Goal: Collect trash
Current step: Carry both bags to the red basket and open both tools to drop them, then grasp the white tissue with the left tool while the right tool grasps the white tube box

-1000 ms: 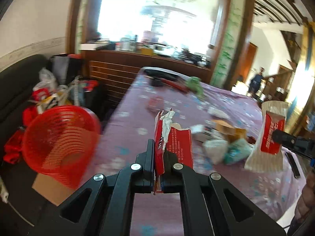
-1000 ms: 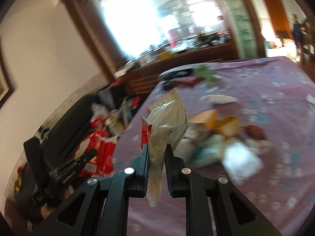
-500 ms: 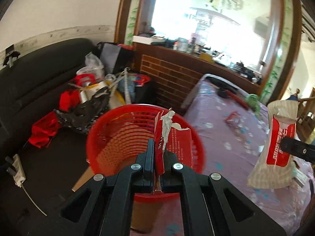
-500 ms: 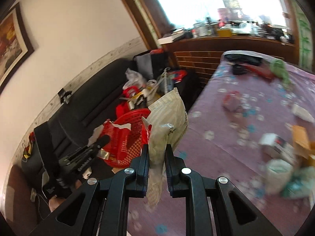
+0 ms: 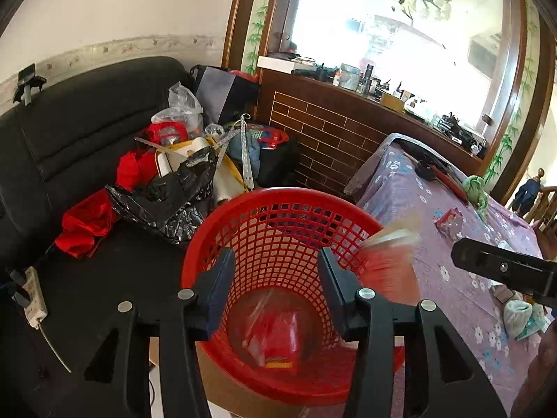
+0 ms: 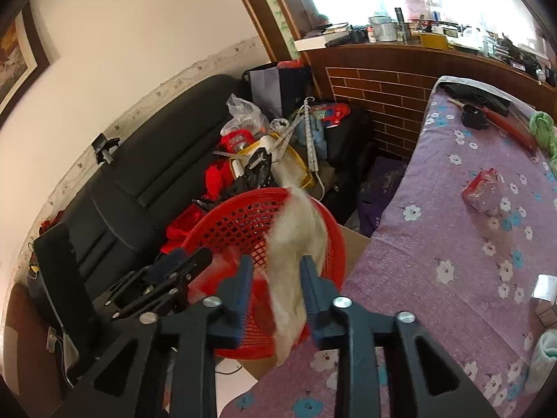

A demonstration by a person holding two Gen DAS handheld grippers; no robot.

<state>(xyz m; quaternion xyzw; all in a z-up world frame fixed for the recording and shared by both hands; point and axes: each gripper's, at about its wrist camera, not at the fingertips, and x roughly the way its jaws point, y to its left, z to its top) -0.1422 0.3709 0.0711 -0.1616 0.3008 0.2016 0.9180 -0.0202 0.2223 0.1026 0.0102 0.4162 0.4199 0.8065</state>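
A red mesh basket [image 5: 243, 230] stands on a cardboard box beside the table; it also shows in the right wrist view [image 6: 236, 216]. My left gripper [image 5: 275, 292] is open over it. A red wrapper [image 5: 275, 334] lies on the basket's bottom. My right gripper [image 6: 275, 285] is open above the basket's near rim. A white and red bag [image 6: 296, 250], blurred, hangs loose between its fingers; it shows blurred in the left wrist view [image 5: 390, 254] at the basket's right rim.
A purple flowered tablecloth [image 6: 452, 244] covers the table on the right, with a red wrapper [image 6: 484, 191], a green cloth [image 6: 543, 129] and more trash [image 5: 522, 317] on it. A black sofa [image 5: 69, 132] piled with bags lies on the left.
Both grippers have opened. The red wrapper left my left gripper and lies in the basket. The white bag is slipping out of my right gripper. Both grippers moved closer over the basket.
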